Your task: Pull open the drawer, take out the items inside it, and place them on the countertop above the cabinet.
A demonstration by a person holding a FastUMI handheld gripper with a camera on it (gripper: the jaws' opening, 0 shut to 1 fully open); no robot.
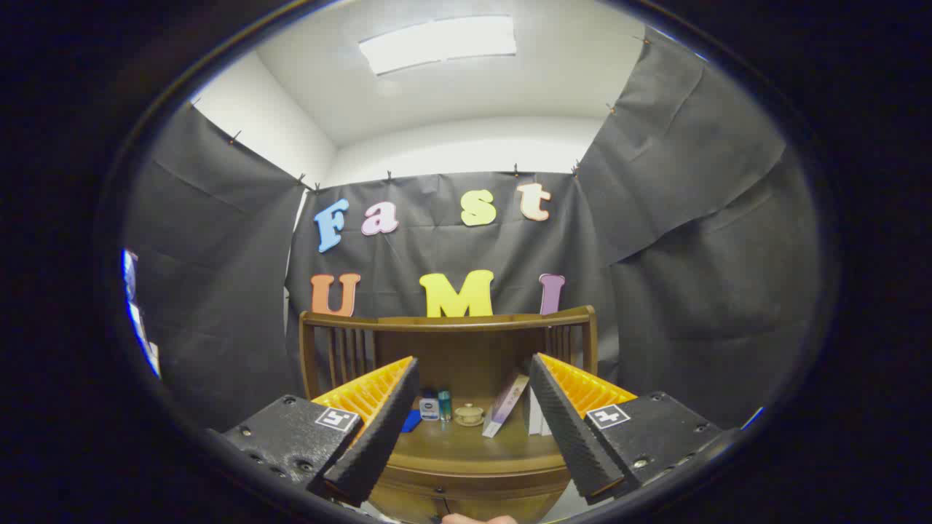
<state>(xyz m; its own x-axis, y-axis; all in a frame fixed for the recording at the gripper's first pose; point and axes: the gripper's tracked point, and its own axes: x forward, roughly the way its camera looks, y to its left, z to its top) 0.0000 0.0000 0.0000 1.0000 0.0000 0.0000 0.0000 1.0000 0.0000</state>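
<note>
Gripper view. The gripper (473,418) was held raised in front of a wooden cabinet (466,491), looking across its countertop (466,447). Its two fingers (378,429) stood wide apart with nothing between them and touched nothing.

The countertop lay just ahead of and below the fingertips, fenced at the back and sides by a wooden rail (448,320) with spindles. On it, seen through the gap between the fingers, stood a small white bottle (429,407), a teal bottle (444,404) just beside it, a blue object (412,421) lying flat, a small cream lidded dish (469,415), and a pale box (505,405) leaning toward the right-hand finger. The drawer itself could not be made out; only a strip of the cabinet front showed beneath the countertop edge, and whether it was closed could not be told. A small part of a hand (477,519) showed at the very bottom.

Risks, as judged. The drawer front sat below the line of sight, so a descent toward it would be made half-blind and a finger could strike the countertop edge. The back of the countertop was already crowded; items set down there could knock the two upright bottles or the leaning box. A hard pull on the drawer could shake those same pieces over.
</note>
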